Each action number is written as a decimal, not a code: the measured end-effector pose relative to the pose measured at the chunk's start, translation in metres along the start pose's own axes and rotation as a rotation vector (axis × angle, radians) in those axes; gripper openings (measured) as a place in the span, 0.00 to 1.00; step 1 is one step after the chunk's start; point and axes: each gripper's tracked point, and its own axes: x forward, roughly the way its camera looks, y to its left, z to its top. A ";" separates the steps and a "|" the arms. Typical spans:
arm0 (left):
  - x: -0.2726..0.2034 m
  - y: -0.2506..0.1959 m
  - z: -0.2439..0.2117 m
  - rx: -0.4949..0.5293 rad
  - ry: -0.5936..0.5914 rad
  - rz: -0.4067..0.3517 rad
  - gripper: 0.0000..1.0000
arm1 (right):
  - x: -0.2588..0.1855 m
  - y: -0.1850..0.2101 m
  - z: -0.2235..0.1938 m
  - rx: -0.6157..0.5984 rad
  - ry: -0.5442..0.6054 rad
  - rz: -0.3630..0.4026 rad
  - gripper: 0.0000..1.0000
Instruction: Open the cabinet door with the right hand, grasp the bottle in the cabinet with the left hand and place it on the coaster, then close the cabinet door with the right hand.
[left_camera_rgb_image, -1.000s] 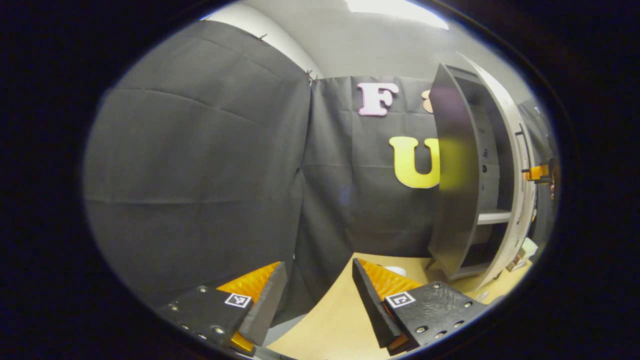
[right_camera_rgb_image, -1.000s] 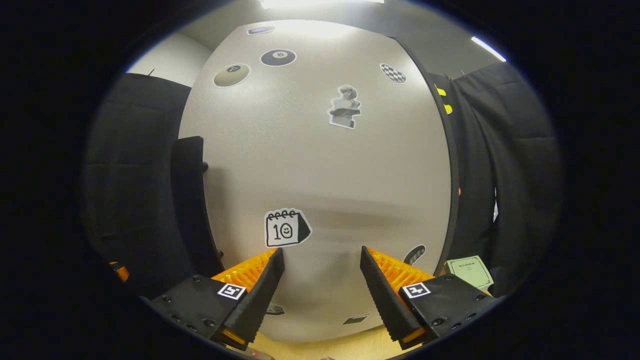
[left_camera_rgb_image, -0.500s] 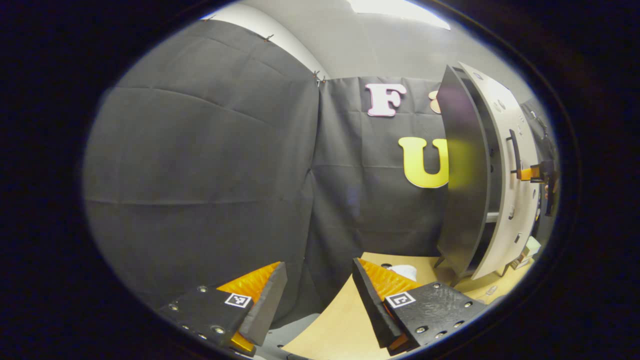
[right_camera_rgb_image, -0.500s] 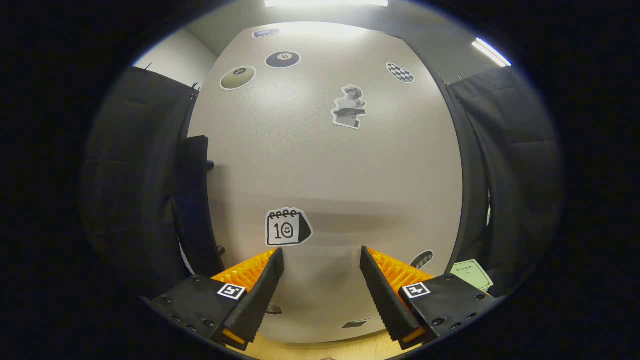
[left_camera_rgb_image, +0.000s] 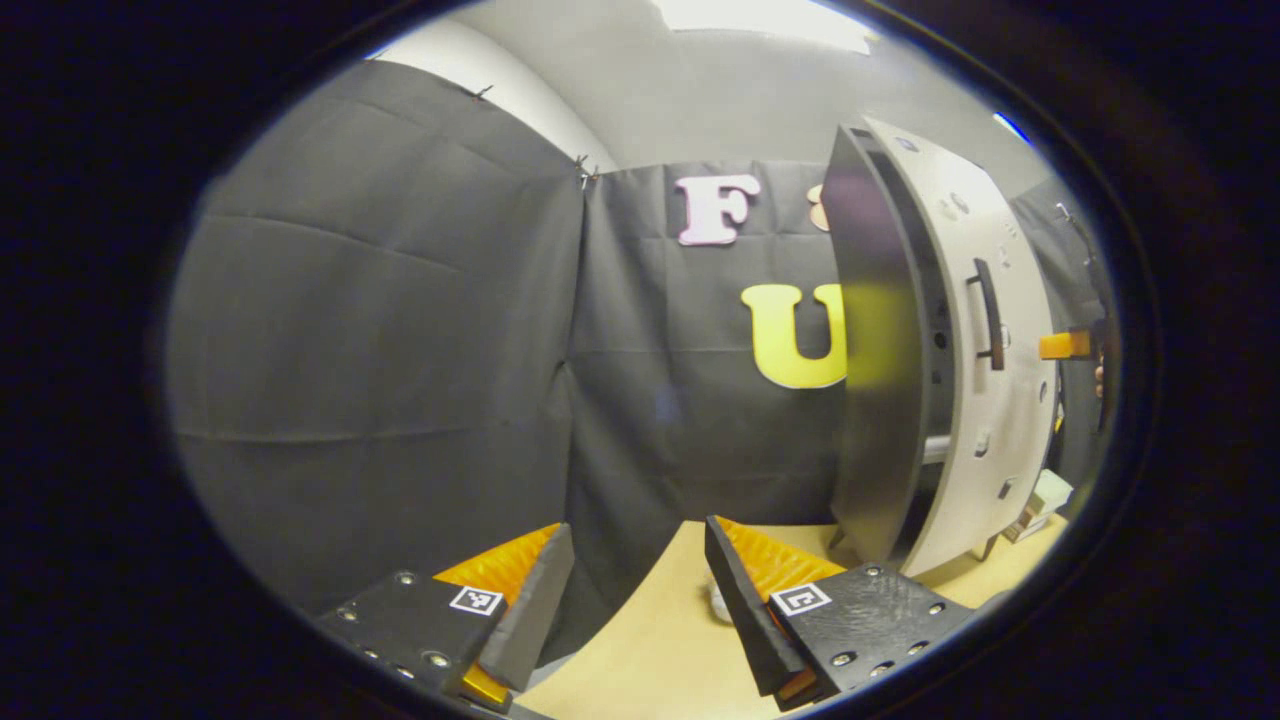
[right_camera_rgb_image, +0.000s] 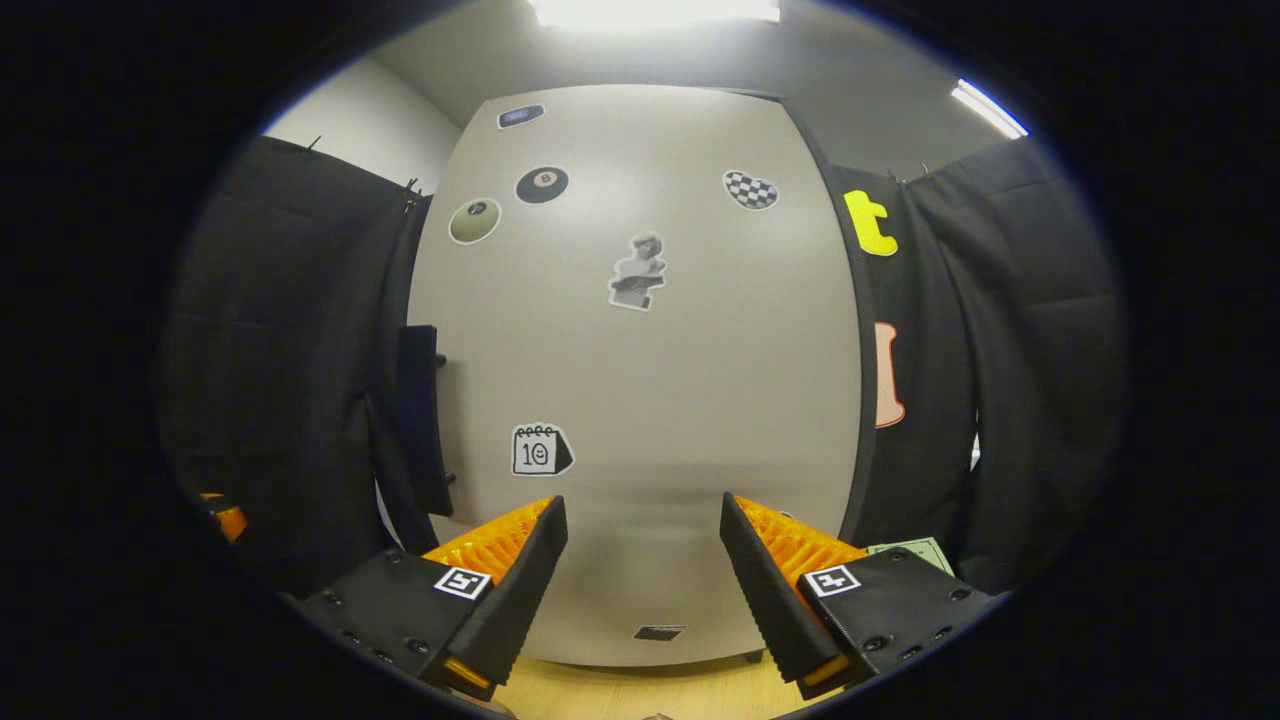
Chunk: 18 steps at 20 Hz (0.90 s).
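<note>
In the left gripper view the cabinet stands at the right on the tan table. Its pale door, with a dark handle, is swung almost against the cabinet, and a narrow gap shows a shelf edge. My left gripper is open and holds nothing. A small pale object peeks out beside its right finger; I cannot tell what it is. In the right gripper view the door faces me with stickers on it and its handle at the left. My right gripper is open, a little short of the door.
Black cloth walls surround the booth. A green paper lies on the table to the right of the cabinet. A small box sits beyond the door's foot. The other gripper shows far right, in front of the door.
The door has swung from half open to almost shut. My right gripper has drawn back from it, so the door looks smaller. The left gripper view has shifted slightly.
</note>
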 end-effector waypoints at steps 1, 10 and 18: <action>0.001 -0.018 0.010 -0.002 -0.010 -0.010 0.82 | -0.007 -0.011 0.002 -0.002 -0.004 0.004 0.98; -0.004 -0.164 0.075 0.009 -0.099 -0.126 0.80 | -0.066 -0.129 0.009 -0.011 -0.020 -0.052 0.98; -0.016 -0.248 0.090 0.022 -0.128 -0.222 0.80 | -0.114 -0.212 -0.002 0.001 -0.029 -0.146 0.98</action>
